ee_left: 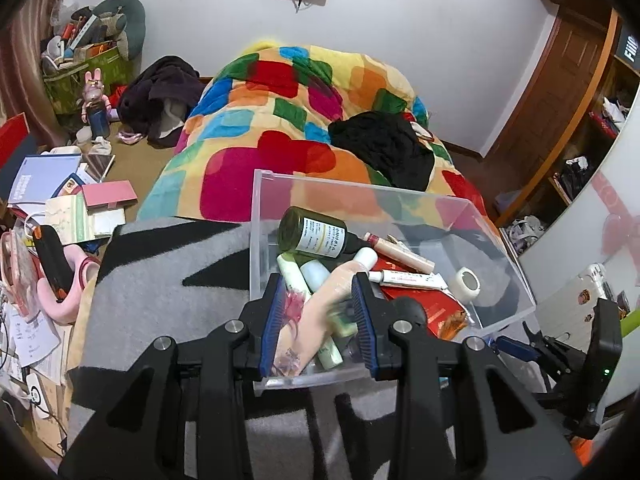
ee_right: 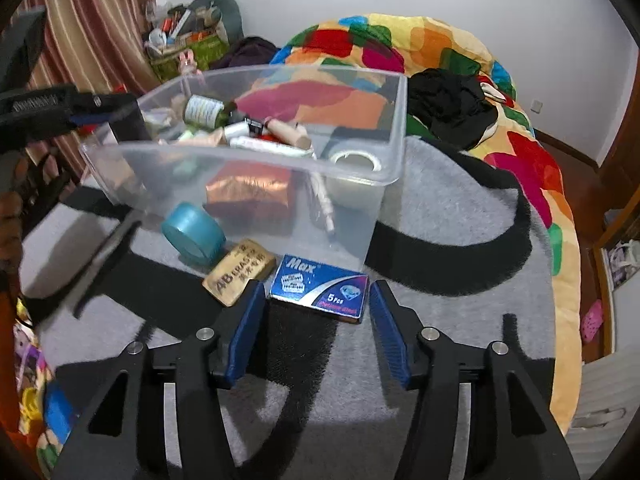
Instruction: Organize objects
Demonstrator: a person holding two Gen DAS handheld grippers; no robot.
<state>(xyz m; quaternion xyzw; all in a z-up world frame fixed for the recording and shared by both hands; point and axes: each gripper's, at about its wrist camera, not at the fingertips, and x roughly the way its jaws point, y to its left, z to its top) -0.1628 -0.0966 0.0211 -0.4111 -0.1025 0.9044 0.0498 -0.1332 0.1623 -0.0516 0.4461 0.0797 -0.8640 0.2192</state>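
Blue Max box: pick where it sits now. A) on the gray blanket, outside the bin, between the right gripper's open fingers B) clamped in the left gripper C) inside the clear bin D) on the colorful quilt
A: the Max box lies on the blanket in front of the bin, with the right gripper open around it.

I see a bed spread with a grey-and-black blanket. On the blanket stands a clear bin. Just in front of the bin lie a teal tape roll, which leans against the bin's wall, a tan eraser touching the tape, and a blue razor-blade box beside the eraser. Farther back a bright patchwork quilt covers the bed, with black clothing heaped on it.
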